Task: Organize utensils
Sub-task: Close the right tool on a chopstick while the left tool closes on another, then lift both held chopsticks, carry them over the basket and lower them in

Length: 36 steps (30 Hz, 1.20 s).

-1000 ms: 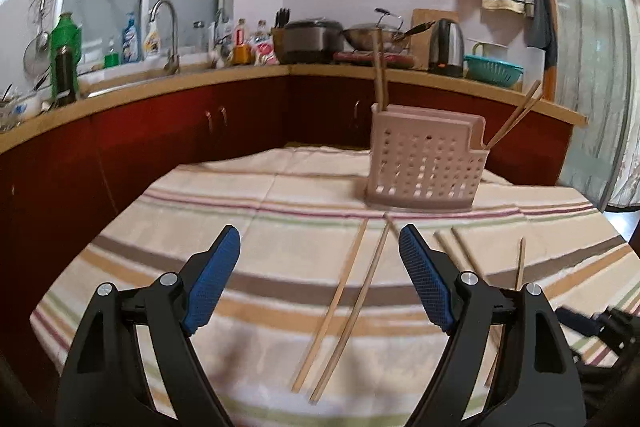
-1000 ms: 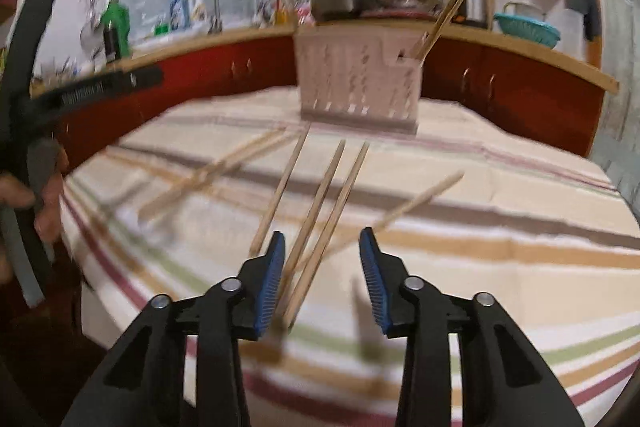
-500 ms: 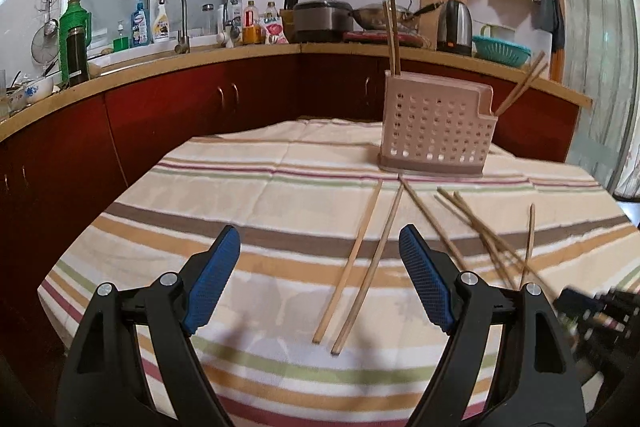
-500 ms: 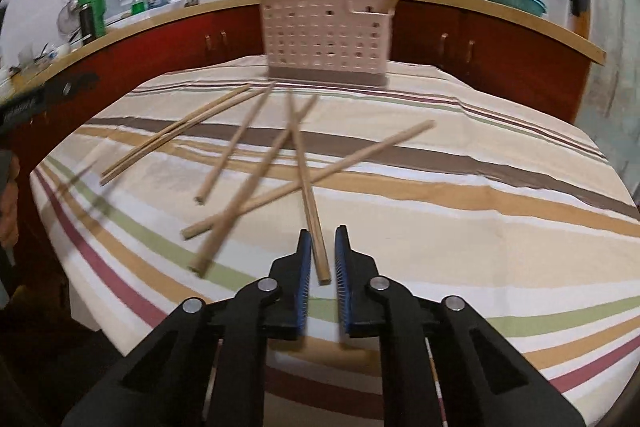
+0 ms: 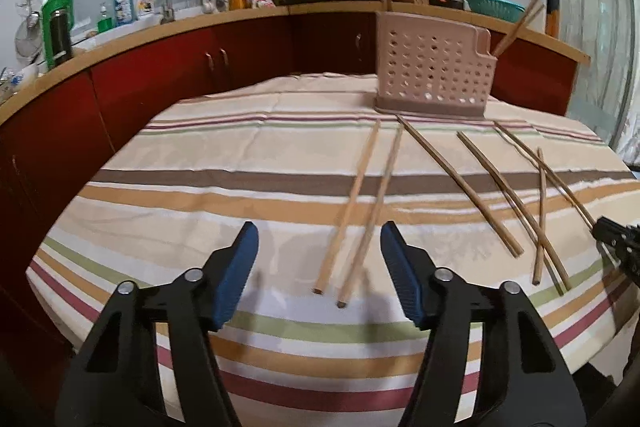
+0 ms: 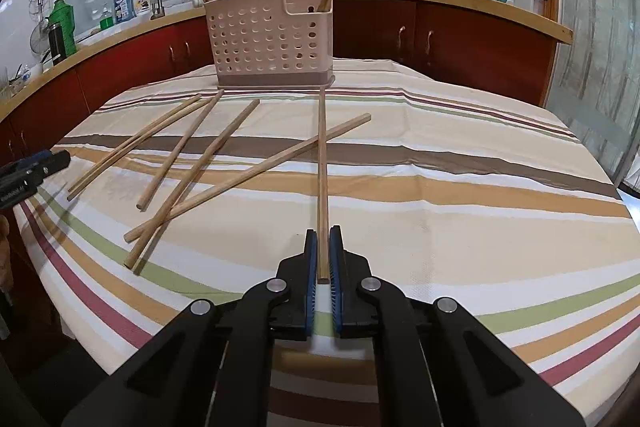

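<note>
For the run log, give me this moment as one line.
right gripper: shut on chopstick | left gripper: open, above table | loose chopsticks: on tablecloth | holder: upright, some chopsticks inside

Your left gripper [image 5: 319,251] hangs low over the table with jaws spread wide, blue pads [image 5: 236,269] facing each other, nothing between them. Your right gripper [image 6: 323,247] points straight ahead, jaws nearly together and clamped on the near end of a chopstick [image 6: 321,179]. Its black tip pokes in at the right edge of the left view.
</note>
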Each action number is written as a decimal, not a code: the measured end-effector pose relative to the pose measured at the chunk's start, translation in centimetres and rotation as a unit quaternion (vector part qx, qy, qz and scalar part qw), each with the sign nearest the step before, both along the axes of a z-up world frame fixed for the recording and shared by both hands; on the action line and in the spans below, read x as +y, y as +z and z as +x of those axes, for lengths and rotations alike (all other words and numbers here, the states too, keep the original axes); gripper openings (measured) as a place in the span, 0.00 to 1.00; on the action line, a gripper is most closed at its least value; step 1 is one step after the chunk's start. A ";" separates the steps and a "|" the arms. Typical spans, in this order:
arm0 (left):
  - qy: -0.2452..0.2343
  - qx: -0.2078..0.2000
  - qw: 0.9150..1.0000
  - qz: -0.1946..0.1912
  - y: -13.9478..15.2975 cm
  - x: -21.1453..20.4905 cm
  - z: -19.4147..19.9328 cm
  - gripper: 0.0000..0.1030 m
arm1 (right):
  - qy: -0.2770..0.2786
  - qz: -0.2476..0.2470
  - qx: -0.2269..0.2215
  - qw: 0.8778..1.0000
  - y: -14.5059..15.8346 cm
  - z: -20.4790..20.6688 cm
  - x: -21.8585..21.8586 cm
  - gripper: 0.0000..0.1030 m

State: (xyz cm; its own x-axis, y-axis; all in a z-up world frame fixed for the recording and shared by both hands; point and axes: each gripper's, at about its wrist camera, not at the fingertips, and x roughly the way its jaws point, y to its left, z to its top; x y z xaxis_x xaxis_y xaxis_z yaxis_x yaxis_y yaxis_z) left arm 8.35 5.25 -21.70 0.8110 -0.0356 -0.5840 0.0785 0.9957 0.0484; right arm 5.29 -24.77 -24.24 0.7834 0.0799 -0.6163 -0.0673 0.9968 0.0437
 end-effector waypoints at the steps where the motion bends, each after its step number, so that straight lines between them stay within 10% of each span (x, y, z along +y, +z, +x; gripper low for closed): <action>1: -0.005 0.003 1.000 0.000 -0.1 -0.2 0.0 0.54 | 0.000 0.000 0.000 1.000 0.0 0.0 0.0 0.07; 11: -0.048 0.057 0.997 0.004 -2.6 -1.4 0.9 0.16 | 0.001 0.009 -0.002 1.000 -0.1 0.0 -0.2 0.07; 22: -0.044 0.051 0.998 0.007 -2.6 -1.2 0.8 0.25 | 0.004 0.022 -0.005 1.000 -0.1 -0.1 -0.4 0.07; 25: -0.058 0.047 0.997 0.006 -2.7 -1.5 0.7 0.08 | 0.006 0.023 -0.005 1.000 -0.1 -0.2 -0.4 0.07; 36: -0.060 -0.006 0.998 0.013 0.0 -1.8 -0.8 0.06 | 0.003 0.027 -0.044 0.999 2.6 -1.4 -0.9 0.07</action>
